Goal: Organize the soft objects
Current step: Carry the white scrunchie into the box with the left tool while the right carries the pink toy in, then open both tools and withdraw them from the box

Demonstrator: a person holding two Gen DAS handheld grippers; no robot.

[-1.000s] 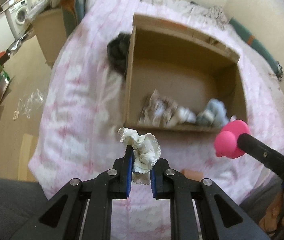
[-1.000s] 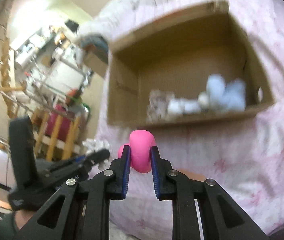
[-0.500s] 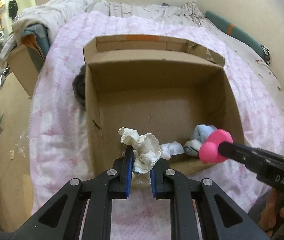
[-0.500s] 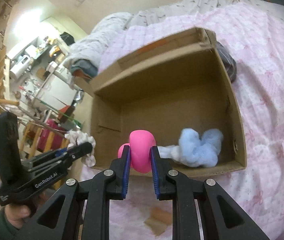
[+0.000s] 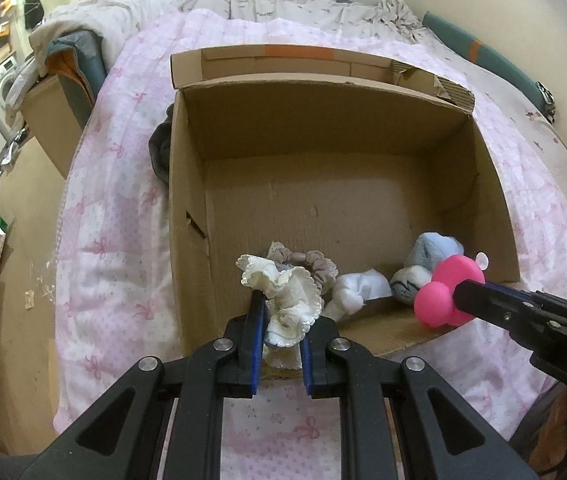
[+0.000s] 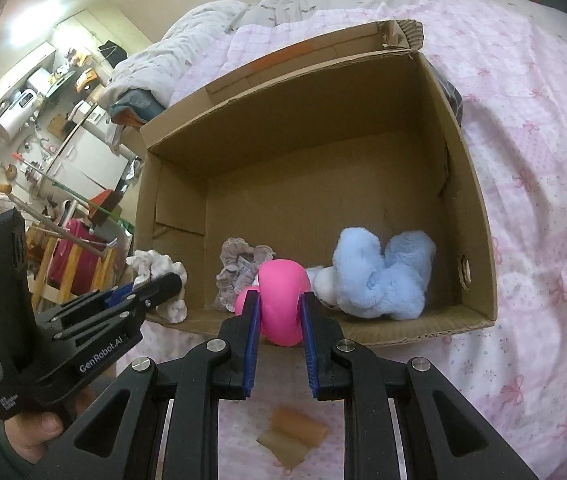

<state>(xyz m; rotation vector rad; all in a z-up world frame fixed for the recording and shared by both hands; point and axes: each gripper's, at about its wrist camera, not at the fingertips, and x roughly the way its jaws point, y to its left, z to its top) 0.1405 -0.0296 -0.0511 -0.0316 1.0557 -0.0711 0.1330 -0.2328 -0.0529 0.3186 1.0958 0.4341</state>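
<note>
An open cardboard box (image 5: 187, 208) (image 6: 479, 208) sits on a pink bedspread. My left gripper (image 5: 279, 312) is shut on a cream frilly scrunchie (image 5: 287, 296) (image 6: 159, 268), held over the box's near left corner. My right gripper (image 6: 279, 304) is shut on a pink rubbery toy (image 6: 281, 296) (image 5: 443, 296), just above the near wall. Inside the box lie a grey-beige scrunchie (image 5: 315, 264) (image 6: 235, 264), a white soft piece (image 5: 359, 288) and a light blue plush (image 6: 383, 276) (image 5: 435, 248).
A dark cloth (image 5: 159, 152) lies against the box's left outer wall. A brown cardboard scrap (image 6: 291, 436) rests on the bedspread (image 6: 543, 240) near me. A rumpled grey duvet (image 5: 283, 4) fills the far end of the bed. A hand (image 6: 23, 432) holds the left gripper's handle.
Both grippers have come closer to the box and lower, bringing the cream scrunchie and the pink toy over its near wall. The box interior is now in fuller view.
</note>
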